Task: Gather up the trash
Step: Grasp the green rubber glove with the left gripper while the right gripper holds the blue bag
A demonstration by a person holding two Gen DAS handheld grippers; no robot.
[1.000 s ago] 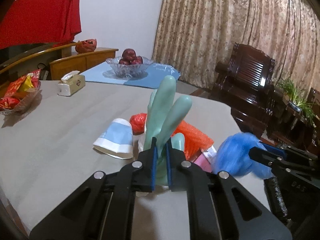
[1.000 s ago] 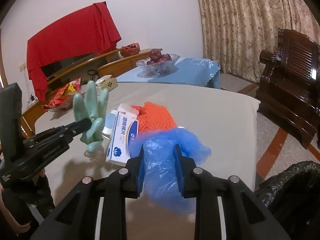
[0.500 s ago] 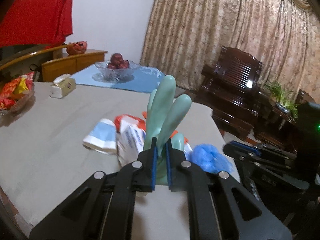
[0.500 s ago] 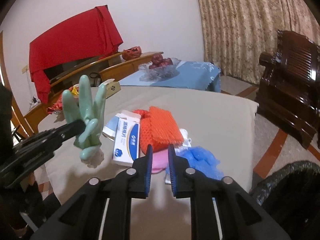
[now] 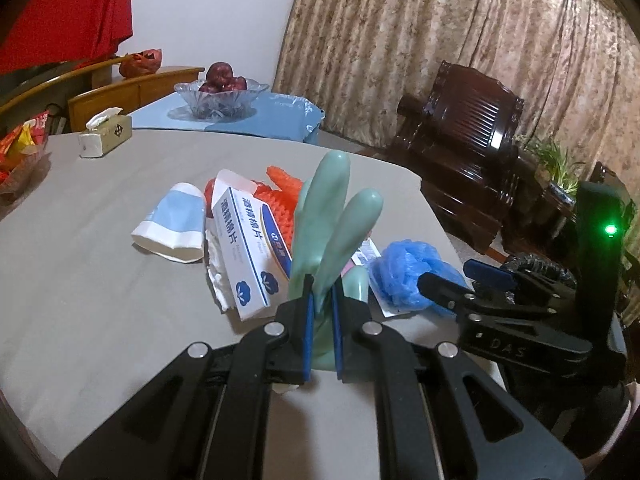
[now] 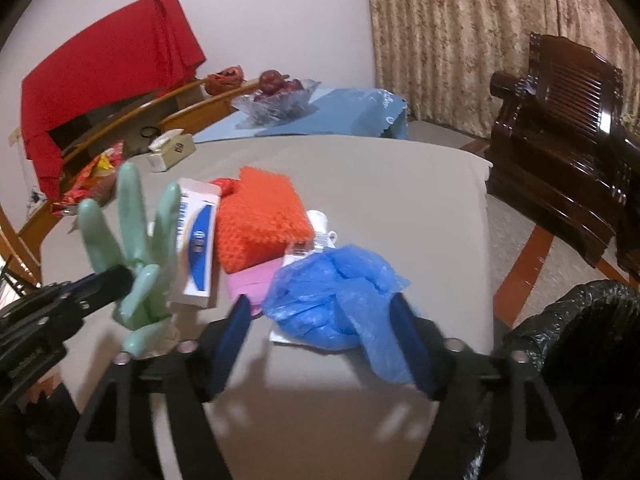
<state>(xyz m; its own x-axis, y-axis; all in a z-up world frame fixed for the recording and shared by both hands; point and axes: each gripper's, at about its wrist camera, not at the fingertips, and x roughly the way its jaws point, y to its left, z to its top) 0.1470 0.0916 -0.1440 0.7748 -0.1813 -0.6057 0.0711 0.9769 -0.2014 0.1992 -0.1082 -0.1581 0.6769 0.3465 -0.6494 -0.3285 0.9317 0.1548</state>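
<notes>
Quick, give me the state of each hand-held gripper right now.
Left hand-held gripper: shut on the green rubber glove.
Right hand-held gripper: jaws opening, blue plastic bag lying between them, not clamped.

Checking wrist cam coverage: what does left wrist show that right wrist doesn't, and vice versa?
Left only: the blue-and-white paper cup, a potted plant.
Right only: the black bin bag at the table's near right, the pink item under the orange mesh.
Both: green glove clamped in the left tongs, blue plastic wad between the opening right tongs, cotton-pad box, fruit bowl.
</notes>
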